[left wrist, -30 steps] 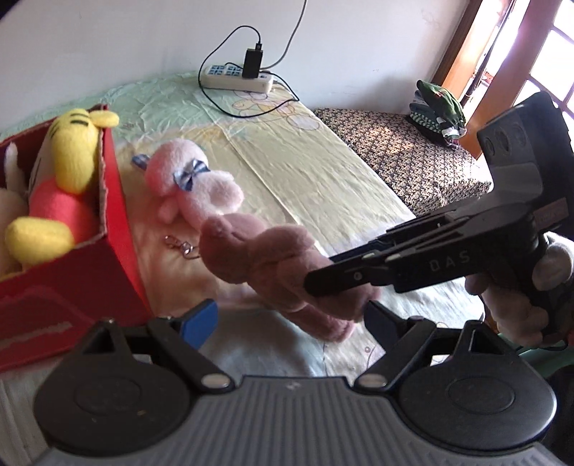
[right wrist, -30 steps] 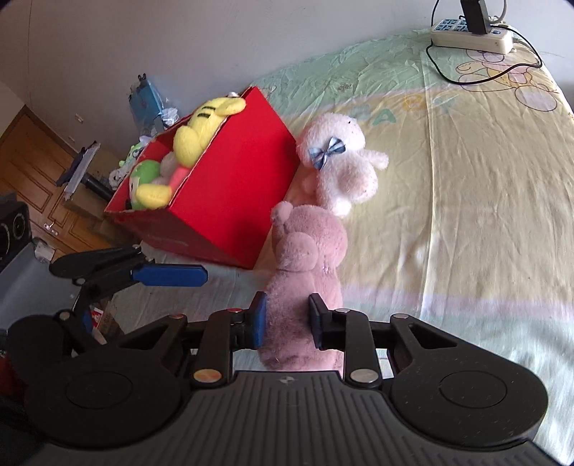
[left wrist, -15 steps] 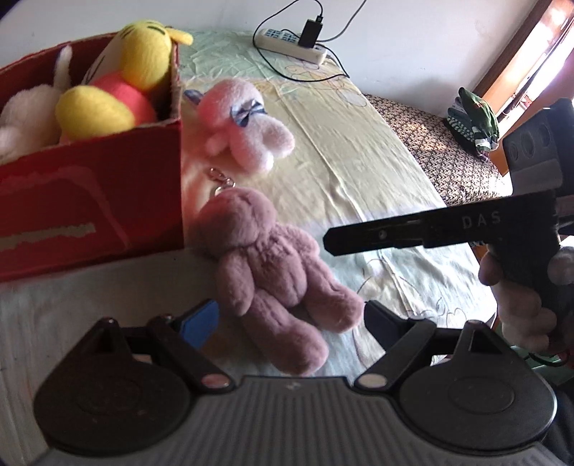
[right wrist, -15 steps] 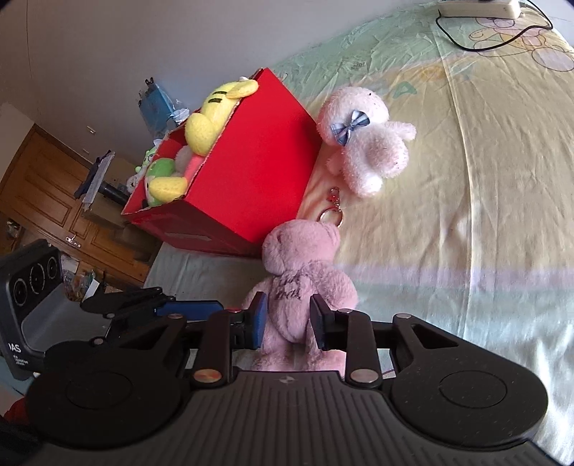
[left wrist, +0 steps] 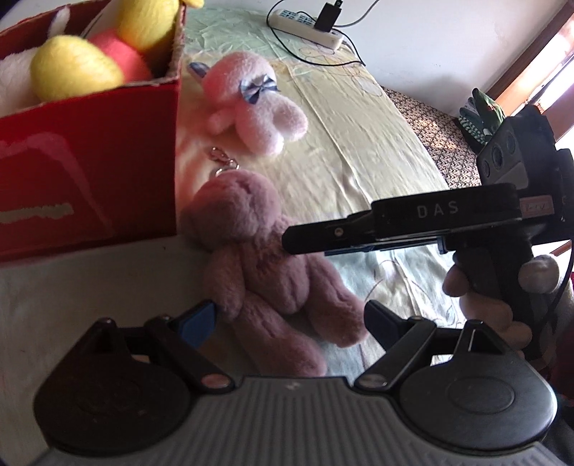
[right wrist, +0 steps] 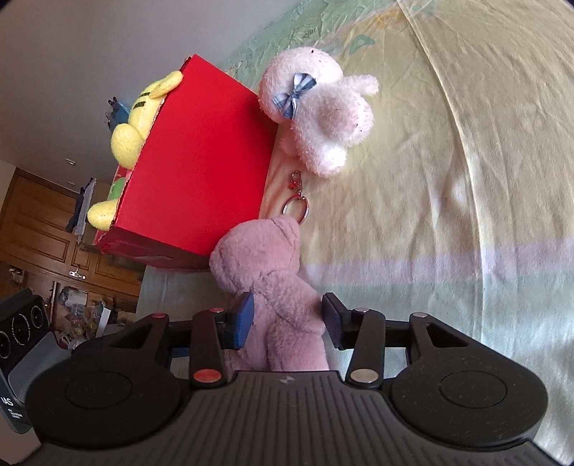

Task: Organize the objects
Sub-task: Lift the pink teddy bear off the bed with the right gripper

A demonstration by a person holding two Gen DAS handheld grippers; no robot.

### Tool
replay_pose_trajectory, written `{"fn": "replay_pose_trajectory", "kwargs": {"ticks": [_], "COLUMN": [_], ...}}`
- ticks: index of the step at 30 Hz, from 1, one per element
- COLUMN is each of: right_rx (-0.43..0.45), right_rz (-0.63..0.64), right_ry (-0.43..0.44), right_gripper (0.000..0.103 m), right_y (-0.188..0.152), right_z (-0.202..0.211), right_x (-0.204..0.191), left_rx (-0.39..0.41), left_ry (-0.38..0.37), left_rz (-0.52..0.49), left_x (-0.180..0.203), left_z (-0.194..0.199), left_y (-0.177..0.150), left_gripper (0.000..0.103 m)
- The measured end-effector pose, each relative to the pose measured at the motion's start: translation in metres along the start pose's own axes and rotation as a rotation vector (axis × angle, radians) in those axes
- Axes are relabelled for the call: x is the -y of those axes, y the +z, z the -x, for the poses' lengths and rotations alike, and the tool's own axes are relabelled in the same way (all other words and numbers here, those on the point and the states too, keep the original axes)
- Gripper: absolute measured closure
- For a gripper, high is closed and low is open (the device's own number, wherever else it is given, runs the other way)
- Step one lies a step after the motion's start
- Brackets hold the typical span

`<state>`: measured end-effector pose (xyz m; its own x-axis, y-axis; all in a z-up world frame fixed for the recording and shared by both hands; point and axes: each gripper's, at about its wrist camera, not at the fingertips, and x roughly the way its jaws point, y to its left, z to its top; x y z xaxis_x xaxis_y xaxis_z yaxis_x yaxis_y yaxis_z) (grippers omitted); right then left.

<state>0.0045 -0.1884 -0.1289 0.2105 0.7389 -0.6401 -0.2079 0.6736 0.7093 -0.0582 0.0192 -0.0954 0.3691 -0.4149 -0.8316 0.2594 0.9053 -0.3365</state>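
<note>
A mauve plush bear (left wrist: 258, 265) lies on the bed sheet (left wrist: 358, 143) against the corner of the red box (left wrist: 89, 161), its key ring (left wrist: 224, 165) above its head. My right gripper (right wrist: 287, 319) straddles the bear's (right wrist: 262, 265) body; its jaws are opening and the pads stand off the plush. In the left wrist view the right gripper (left wrist: 297, 240) reaches in from the right over the bear's chest, held by a hand. My left gripper (left wrist: 290, 322) is open, its fingers either side of the bear's legs without pressing. A pale pink plush (left wrist: 251, 104) with a blue bow lies beyond.
The red box (right wrist: 201, 172) holds a yellow plush (left wrist: 75, 71) and others. A power strip (left wrist: 305, 19) with cables lies at the bed's far end. A patterned mattress (left wrist: 441, 143) with folded green cloth (left wrist: 480, 114) is to the right. Wooden cabinets (right wrist: 43, 229) stand past the bed.
The mauve bear came down from the air onto the sheet beside the red box. The right jaws, shut on it before, have spread apart. Both grippers sank closer to the bed.
</note>
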Motion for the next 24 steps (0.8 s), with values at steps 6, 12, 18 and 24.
{"fn": "replay_pose_trajectory", "kwargs": {"ticks": [6,12,18,24], "right_rx": [-0.028,-0.049,-0.032,-0.061], "right_rz": [0.001,0.042,0.024,0.000], "right_ry": [0.058,0.052,0.071,0.119], "right_gripper": [0.065,0.065,0.064,0.065], "right_y": [-0.005,-0.013,-0.006,-0.001], "right_z": [0.007,0.005,-0.004,-0.015], "right_x": [-0.004,-0.010,-0.004,-0.007], "left_rx": [-0.008,0.002,-0.023,-0.048], "left_ry": [0.080,0.080,0.099,0.099], "left_rz": [-0.010,-0.014,-0.027,0.019], "left_x": [-0.008,-0.015,-0.011,-0.017], "left_z": [-0.004,-0.002,-0.010,-0.014], "left_y": [0.002,0.005,0.007,0.013], "left_gripper": [0.015,0.015,0.015,0.015]}}
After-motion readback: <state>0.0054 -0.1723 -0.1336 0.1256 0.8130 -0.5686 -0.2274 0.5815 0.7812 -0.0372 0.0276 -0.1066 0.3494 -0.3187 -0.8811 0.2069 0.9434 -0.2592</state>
